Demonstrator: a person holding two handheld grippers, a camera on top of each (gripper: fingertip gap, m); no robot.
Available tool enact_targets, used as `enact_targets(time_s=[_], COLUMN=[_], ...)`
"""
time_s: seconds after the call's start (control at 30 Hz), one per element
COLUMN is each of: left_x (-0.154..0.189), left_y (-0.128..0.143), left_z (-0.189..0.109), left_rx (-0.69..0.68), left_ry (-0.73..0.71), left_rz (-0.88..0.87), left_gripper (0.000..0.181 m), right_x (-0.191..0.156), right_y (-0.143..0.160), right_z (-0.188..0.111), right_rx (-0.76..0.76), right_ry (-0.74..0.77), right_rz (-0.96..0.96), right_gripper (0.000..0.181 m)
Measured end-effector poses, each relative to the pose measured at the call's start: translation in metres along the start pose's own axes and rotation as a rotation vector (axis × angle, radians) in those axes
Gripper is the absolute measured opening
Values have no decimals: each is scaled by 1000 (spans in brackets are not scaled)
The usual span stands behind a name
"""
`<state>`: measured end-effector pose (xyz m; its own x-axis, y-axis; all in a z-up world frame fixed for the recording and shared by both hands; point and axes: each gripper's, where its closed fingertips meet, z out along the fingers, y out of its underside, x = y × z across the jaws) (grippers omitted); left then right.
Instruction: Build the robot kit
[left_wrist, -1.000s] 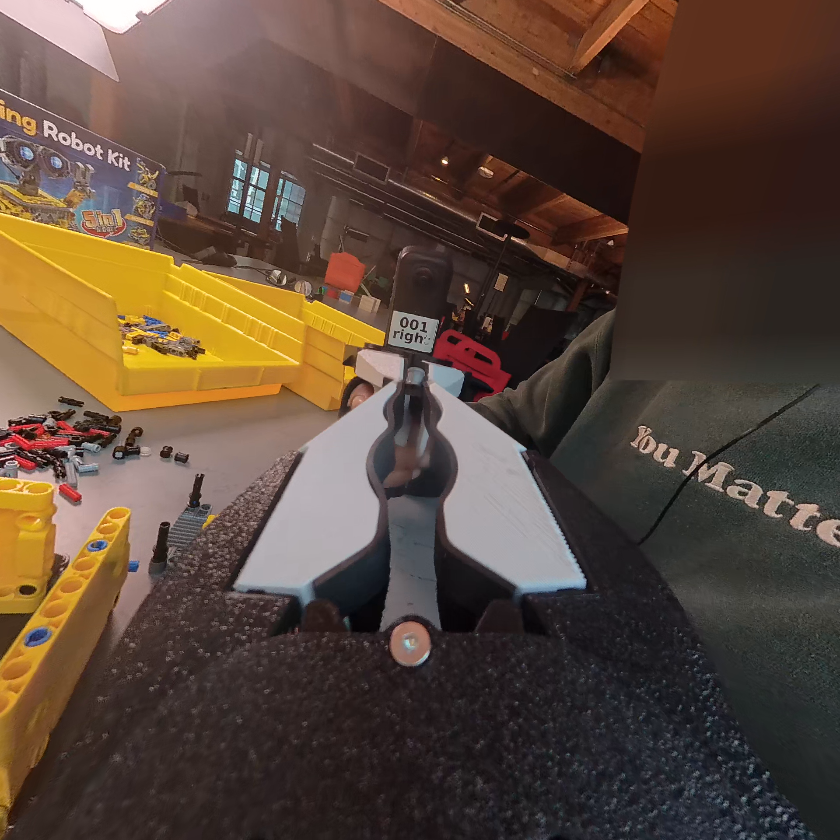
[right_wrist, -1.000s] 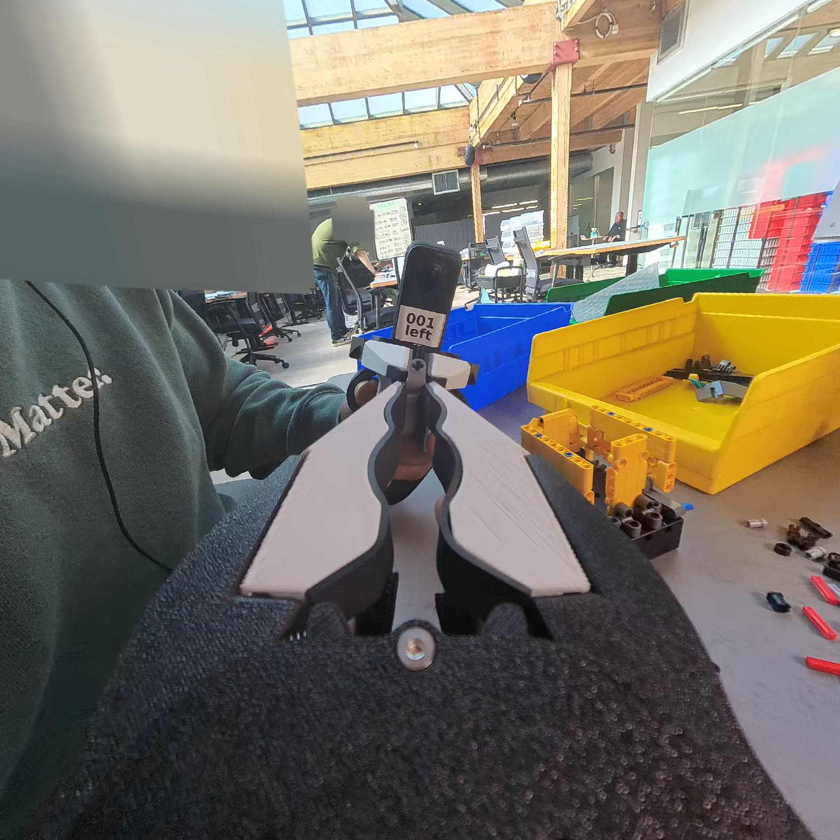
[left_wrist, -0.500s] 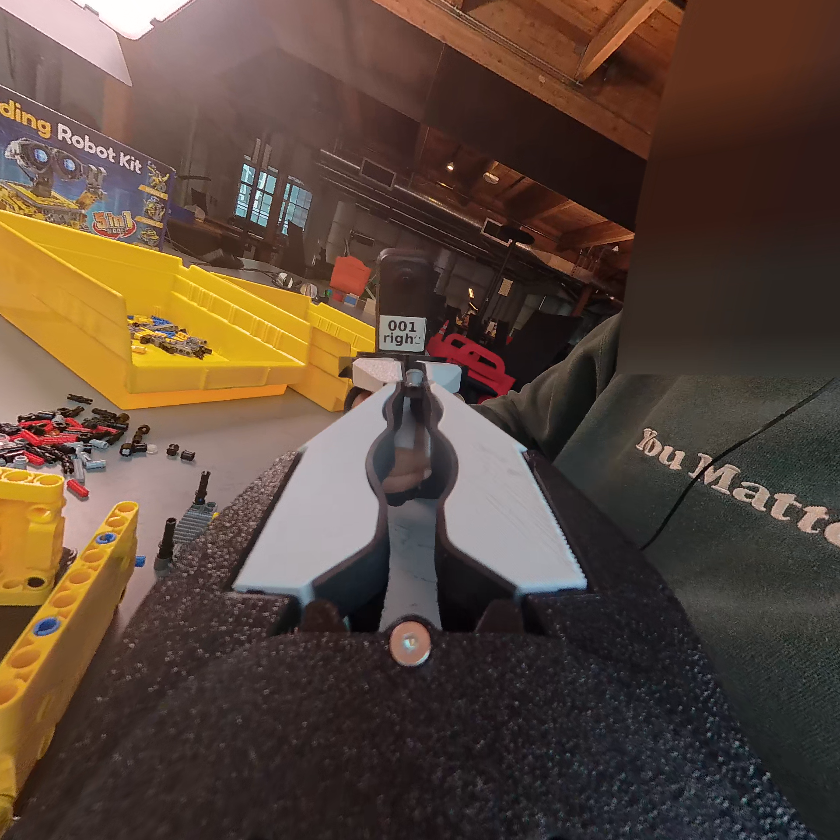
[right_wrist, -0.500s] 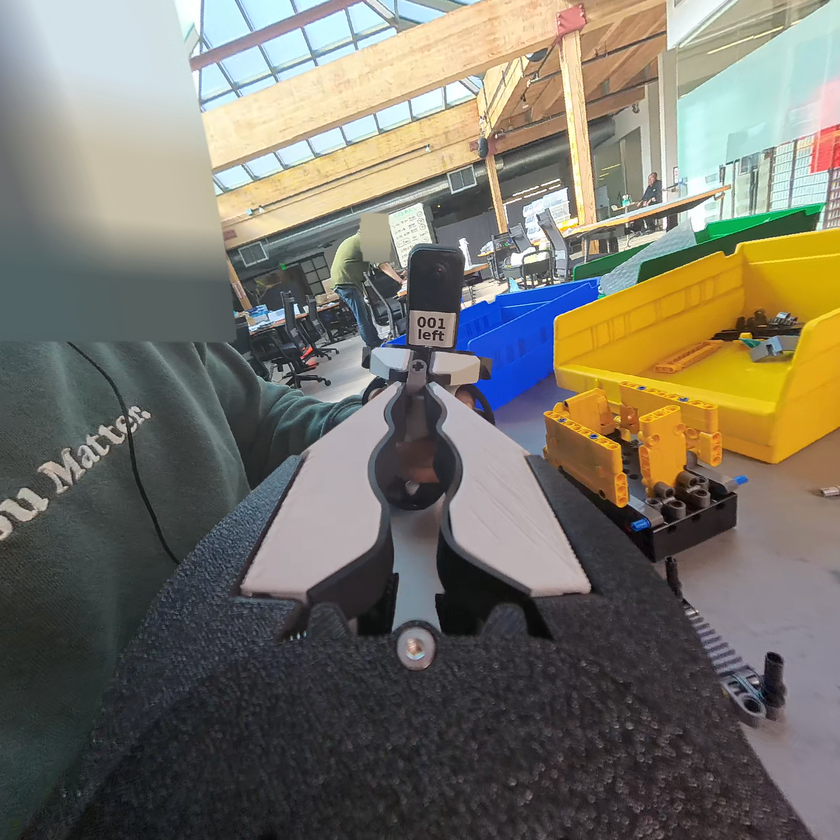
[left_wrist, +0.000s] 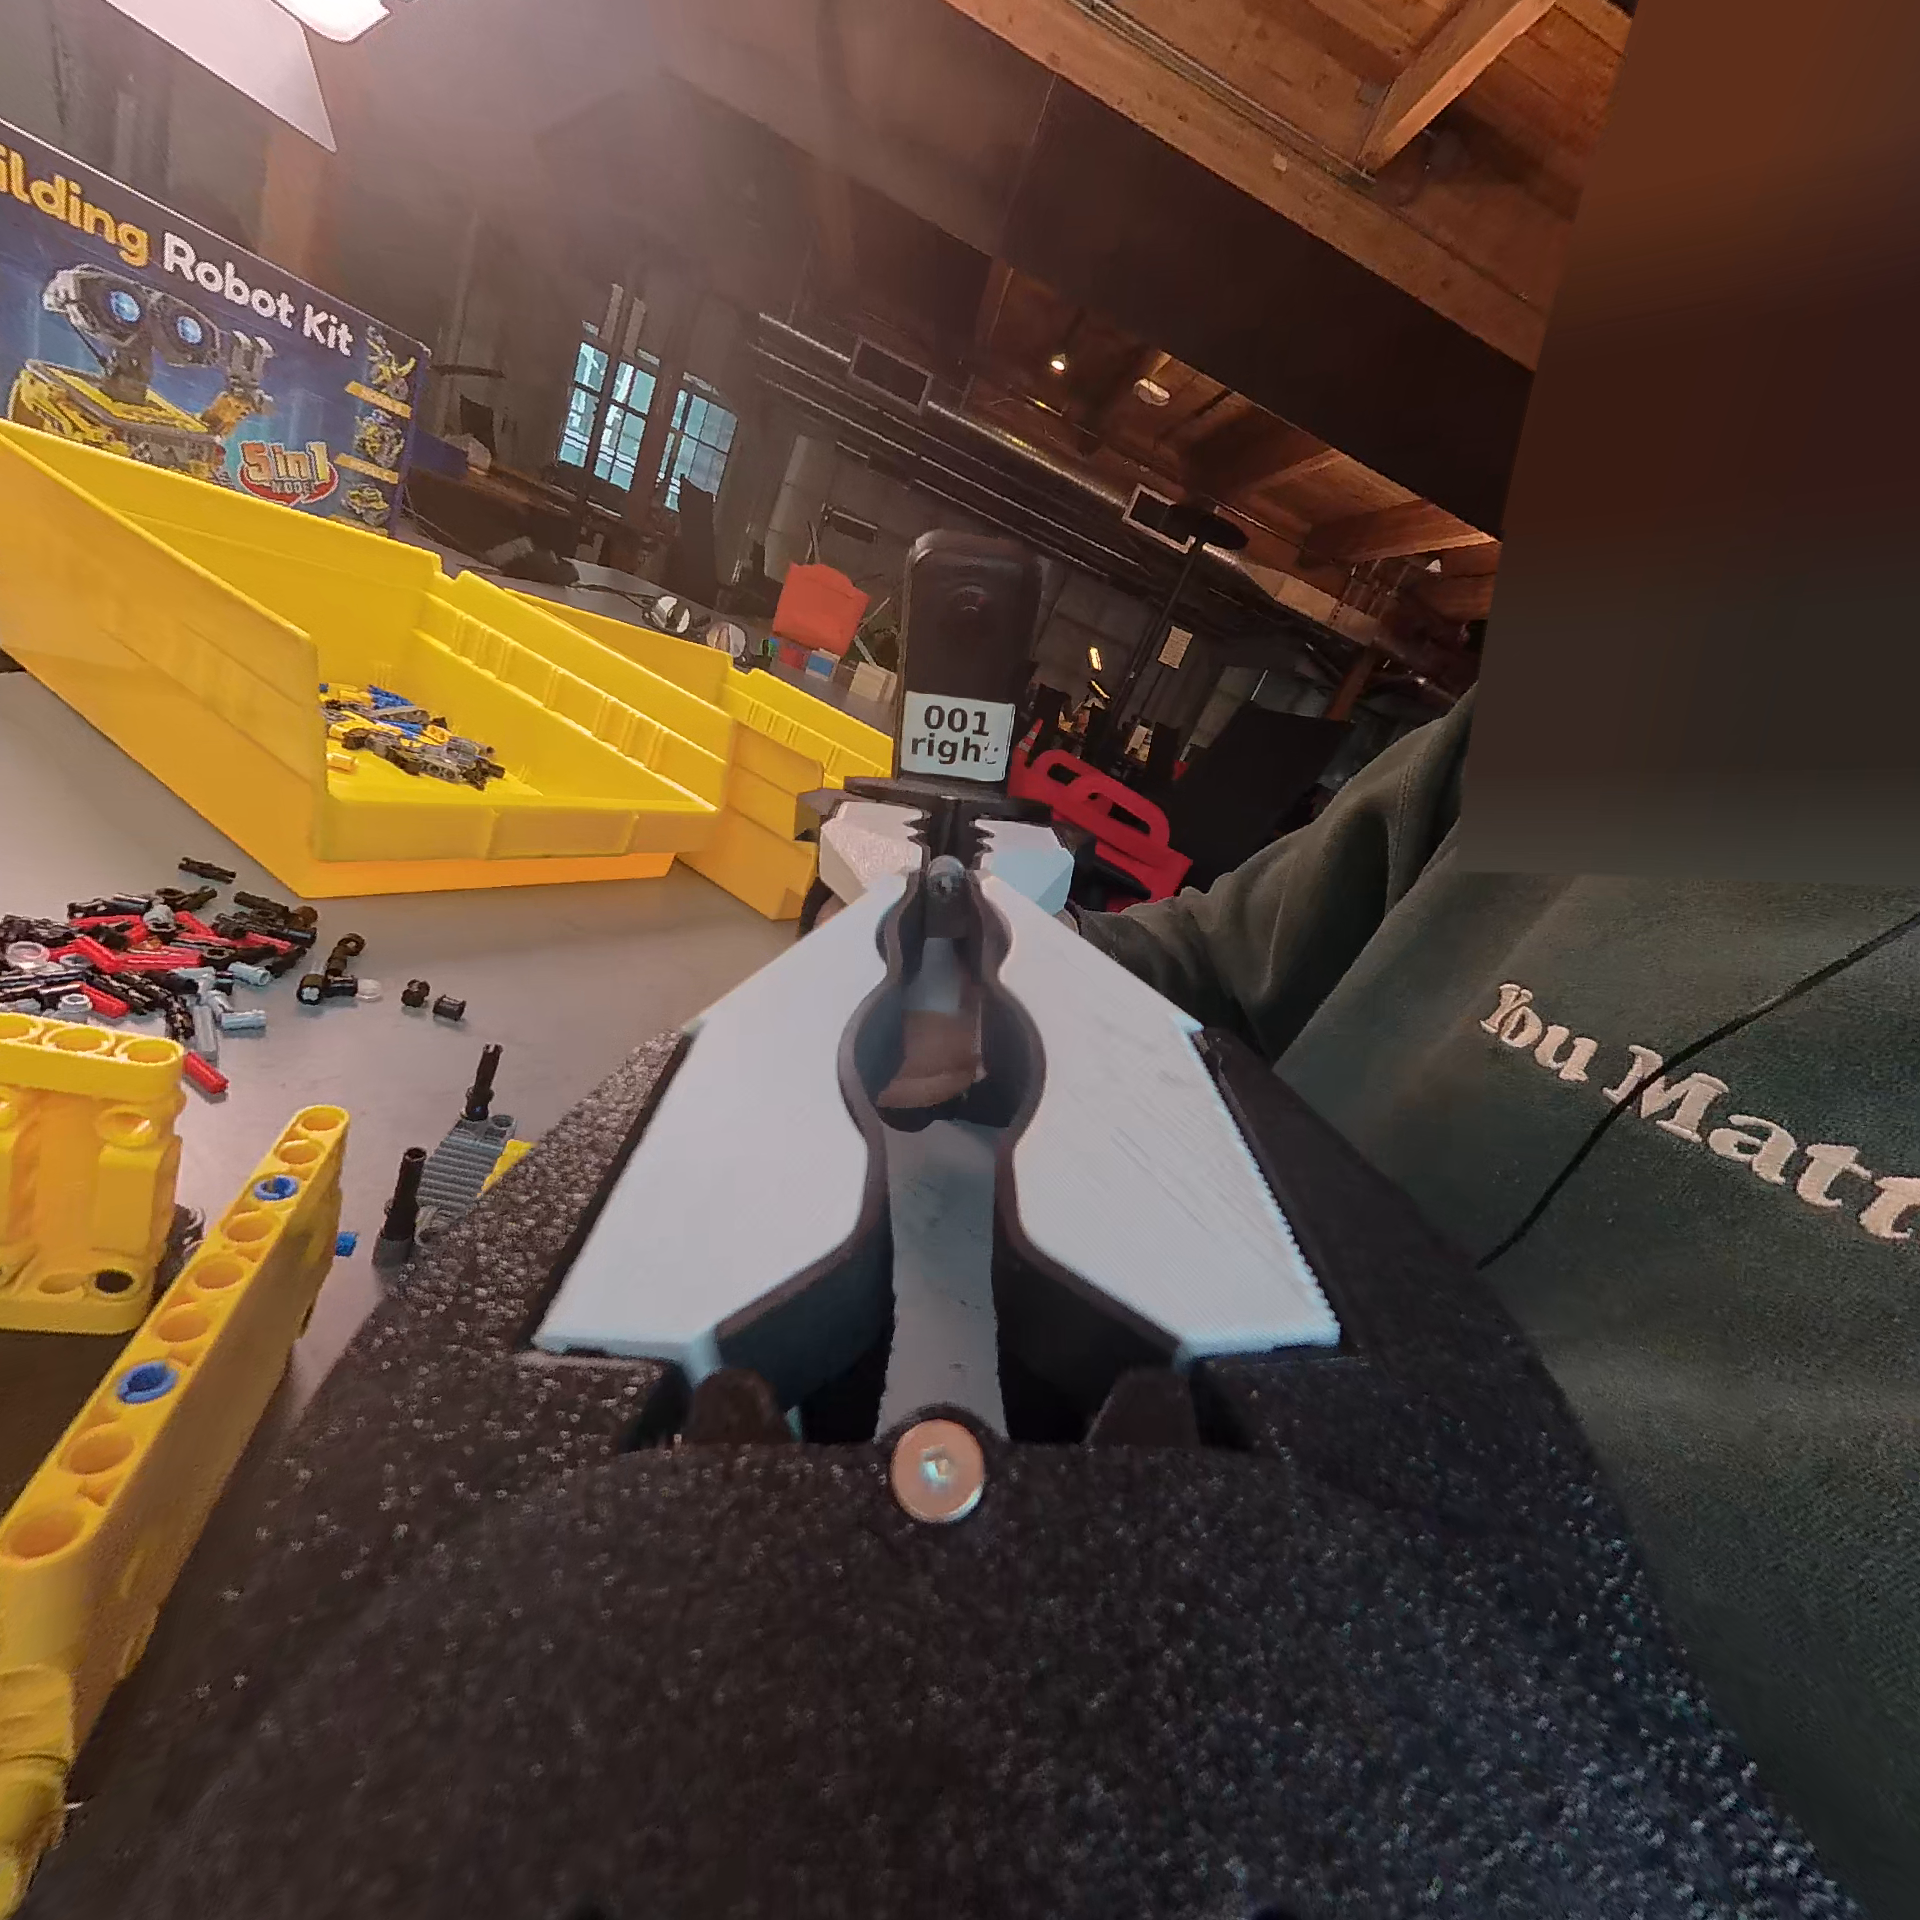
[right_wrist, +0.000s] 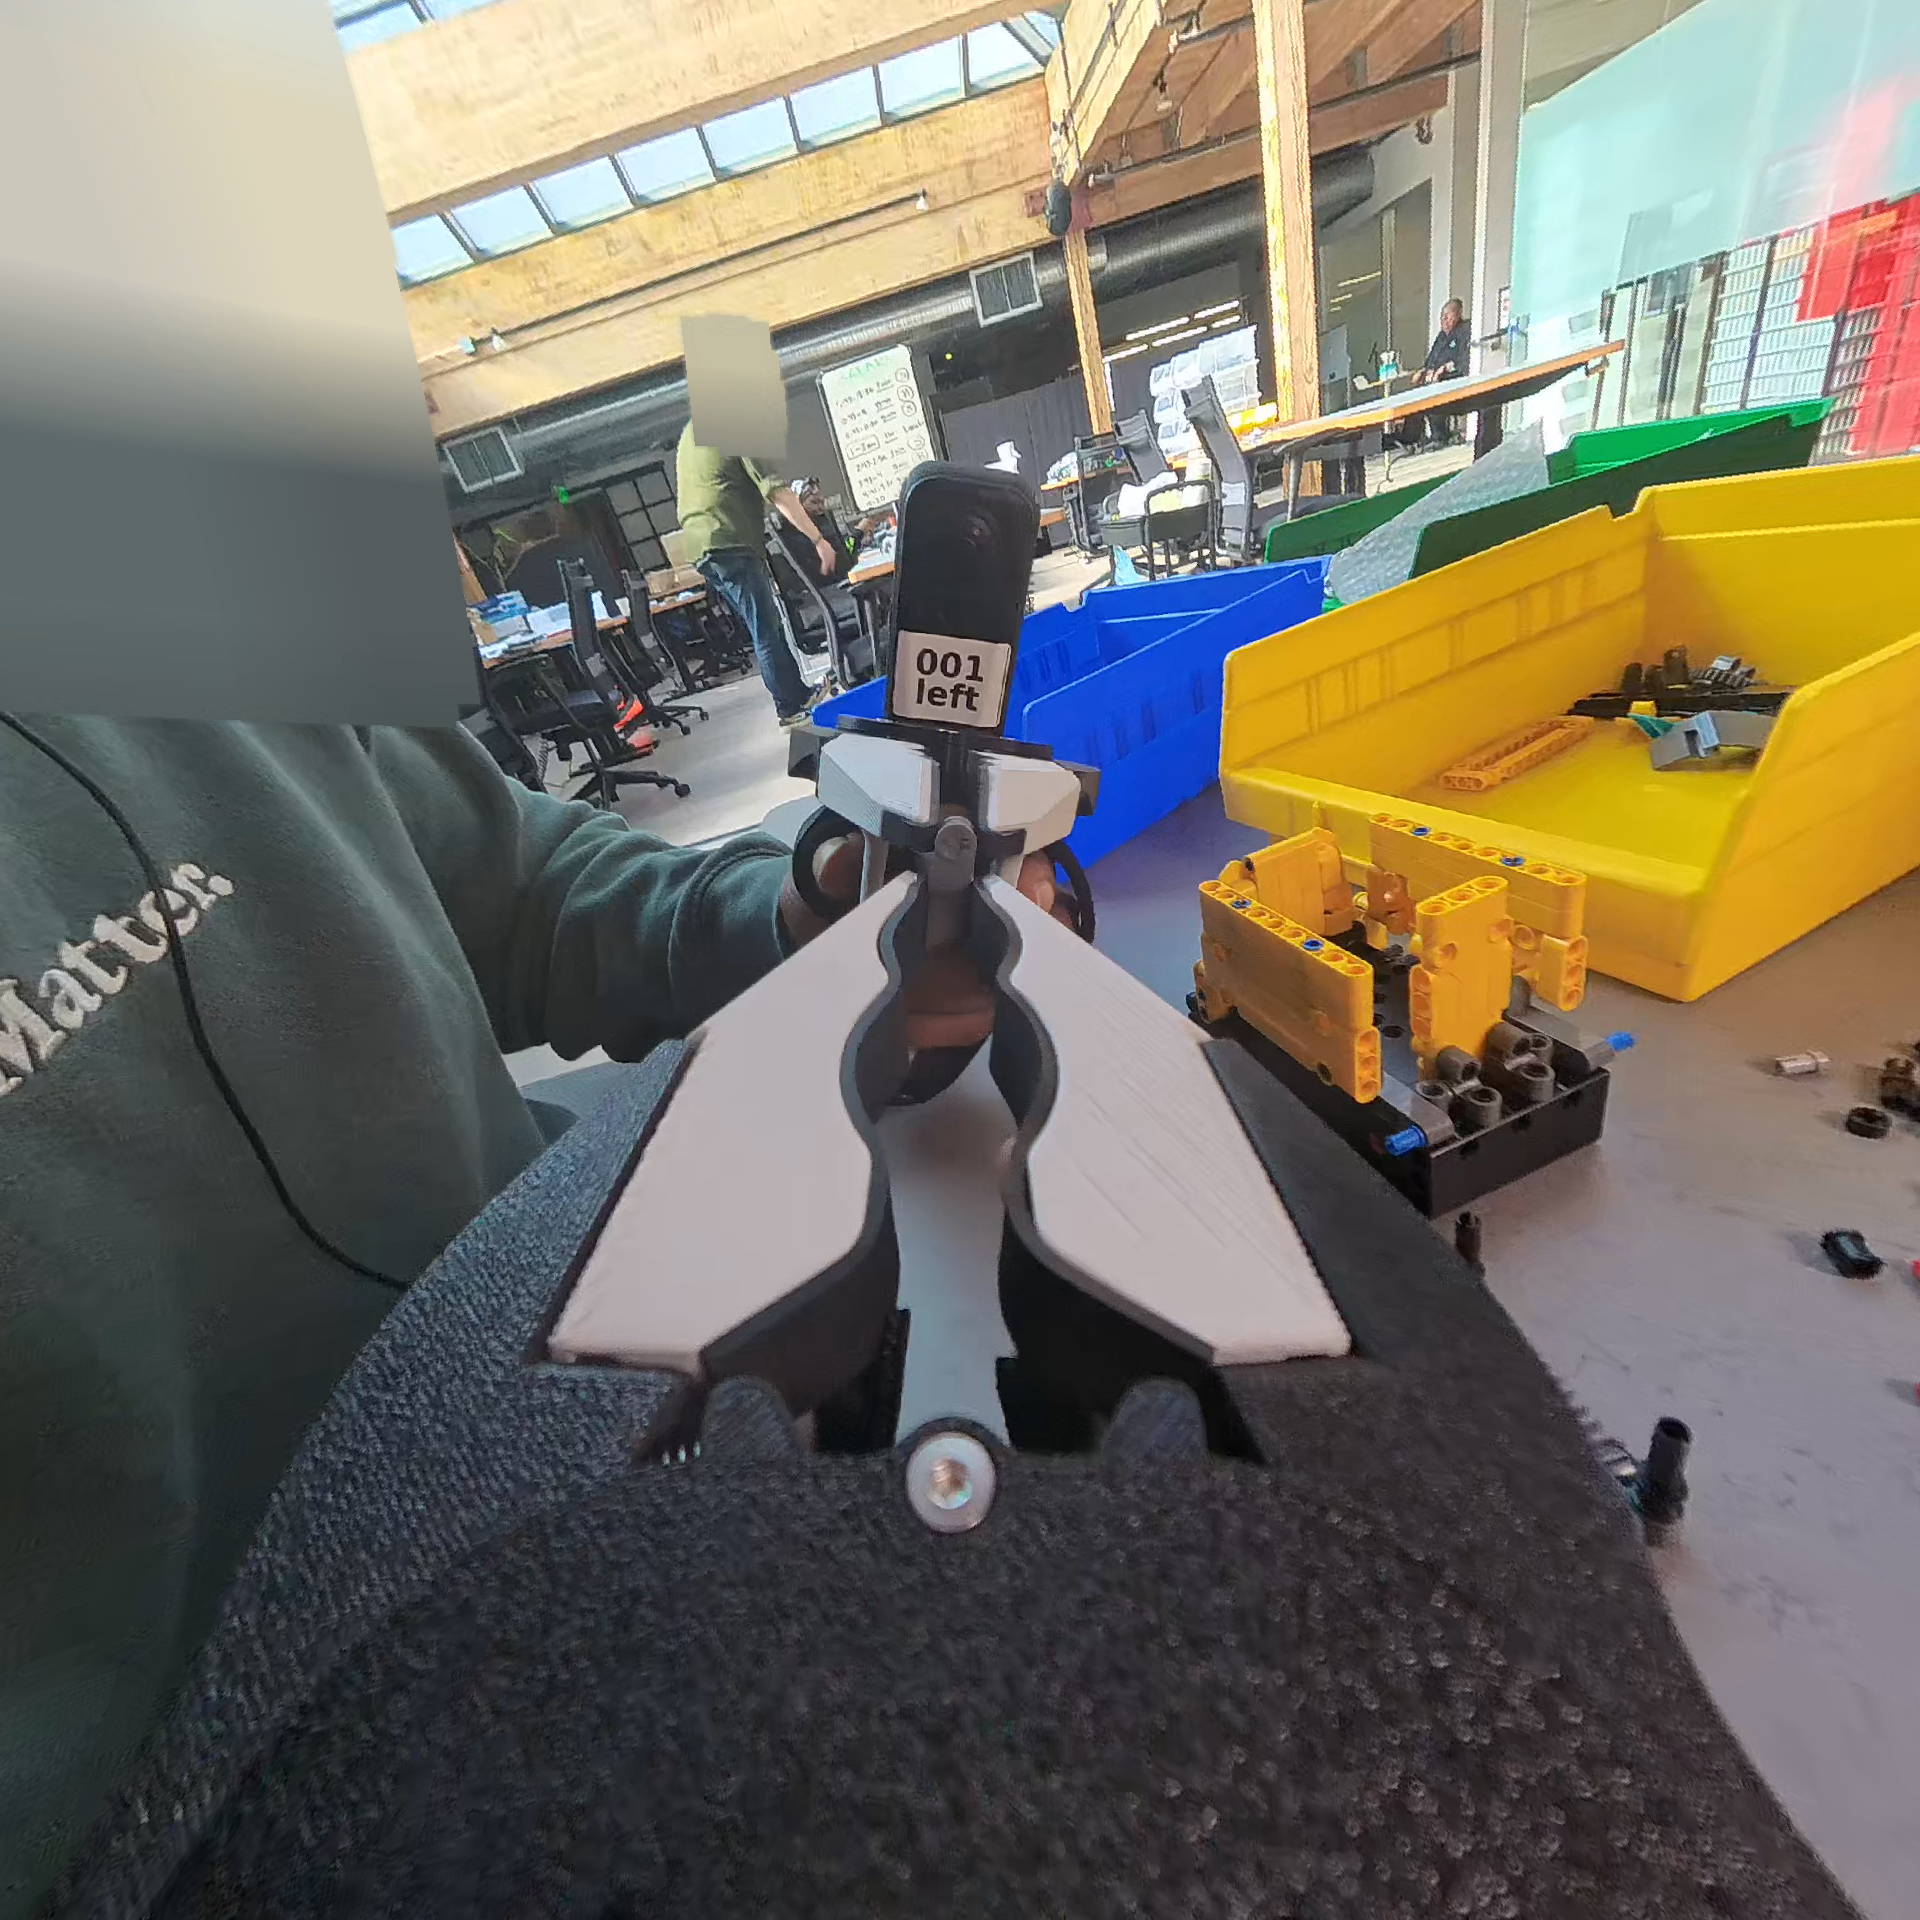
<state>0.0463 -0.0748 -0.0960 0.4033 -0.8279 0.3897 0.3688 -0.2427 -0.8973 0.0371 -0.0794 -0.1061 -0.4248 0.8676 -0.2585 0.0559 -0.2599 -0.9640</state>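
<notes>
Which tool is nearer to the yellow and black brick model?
Left. The yellow and black brick model lies close beside the left tool; from the right tool it lies farther ahead.

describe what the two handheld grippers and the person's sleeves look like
Both the left gripper and the right gripper have pale grey ribbed fingers edged in black, set in speckled black foam with a silver screw. Each carries an upright black camera bearing a white sticker. The person wears a dark green sweatshirt with cream lettering.

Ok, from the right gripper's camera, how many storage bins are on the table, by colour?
yellow bin: 1
blue bin: 1
green bin: 1, partly hidden behind the yellow one
Total: 3
</notes>
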Motion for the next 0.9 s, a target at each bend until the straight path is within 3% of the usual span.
enact_targets(time_s=[0.13, 0.27, 0.37, 0.63, 0.9], left_x=[-7, -21, -24, -28, -28], left_y=[1, 11, 18, 27, 27], left_z=[-6, -19, -21, -21, -23], left_rx=[-22, -110, -154, -208, -215], left_ry=[-42, -113, -127, -161, -171], left_rz=[11, 22, 18, 21, 8], left_gripper=[5, 6, 6, 6, 6], right_x=[4, 32, 50, 59, 60], right_y=[7, 56, 92, 112, 121], right_z=[-10, -47, -72, -67, -67], right_rx=[-131, -578, -877, -1084, -1116], right_ry=[0, 22, 2, -98, -105], right_rz=[-121, -323, -353, -369, -336], right_gripper=[14, 14, 14, 9, 7])
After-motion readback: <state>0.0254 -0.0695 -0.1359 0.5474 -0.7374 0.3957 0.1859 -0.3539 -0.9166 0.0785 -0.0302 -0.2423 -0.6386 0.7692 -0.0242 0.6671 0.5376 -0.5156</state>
